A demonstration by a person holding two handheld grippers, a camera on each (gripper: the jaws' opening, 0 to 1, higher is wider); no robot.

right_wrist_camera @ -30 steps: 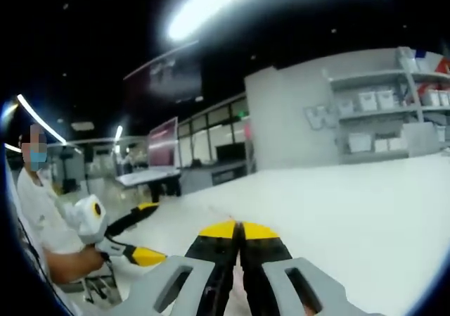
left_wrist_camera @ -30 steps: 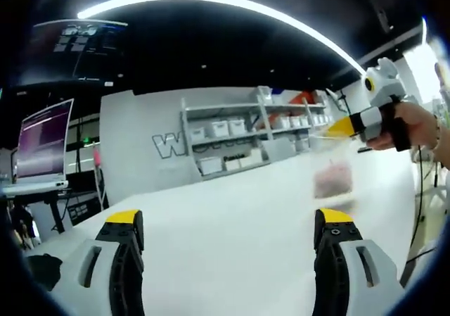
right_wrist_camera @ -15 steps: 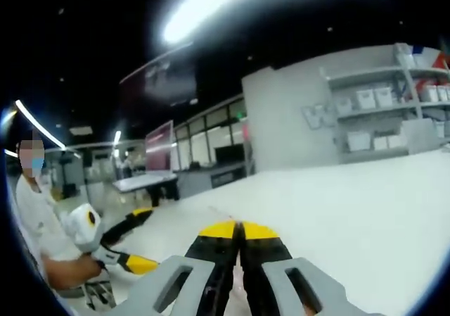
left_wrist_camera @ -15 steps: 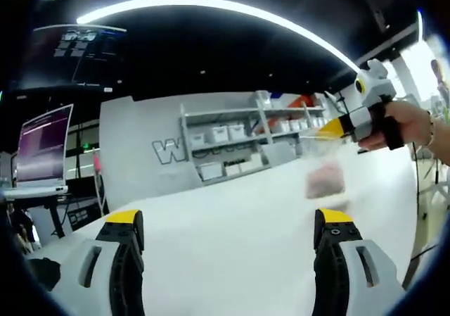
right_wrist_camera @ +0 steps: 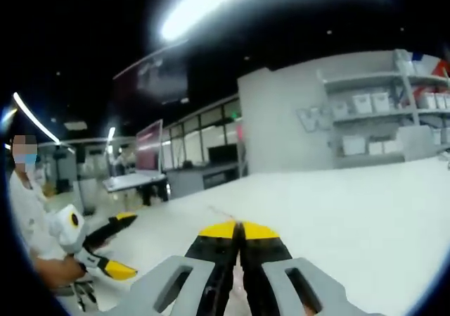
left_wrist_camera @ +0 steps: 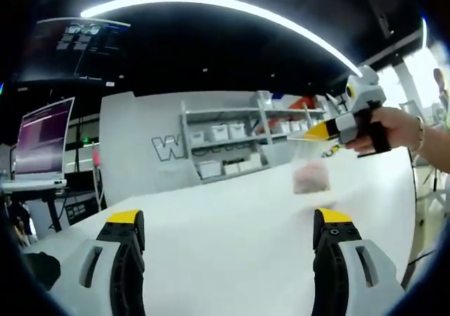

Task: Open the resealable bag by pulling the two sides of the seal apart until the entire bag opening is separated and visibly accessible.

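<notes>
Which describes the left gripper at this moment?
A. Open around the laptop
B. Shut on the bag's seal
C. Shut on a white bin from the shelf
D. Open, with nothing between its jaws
D: in the left gripper view, the left gripper has its jaws wide apart over the bare white table, while the bag hangs from the right gripper farther off.

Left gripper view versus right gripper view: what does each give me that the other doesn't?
Left gripper view: the bag with pinkish contents hanging from the right gripper, its jaws pinched on the bag's top edge; the left gripper's own jaws stand apart. Right gripper view: the left gripper open, and the right gripper's own closed jaws. Both: the white table and the shelves.
</notes>
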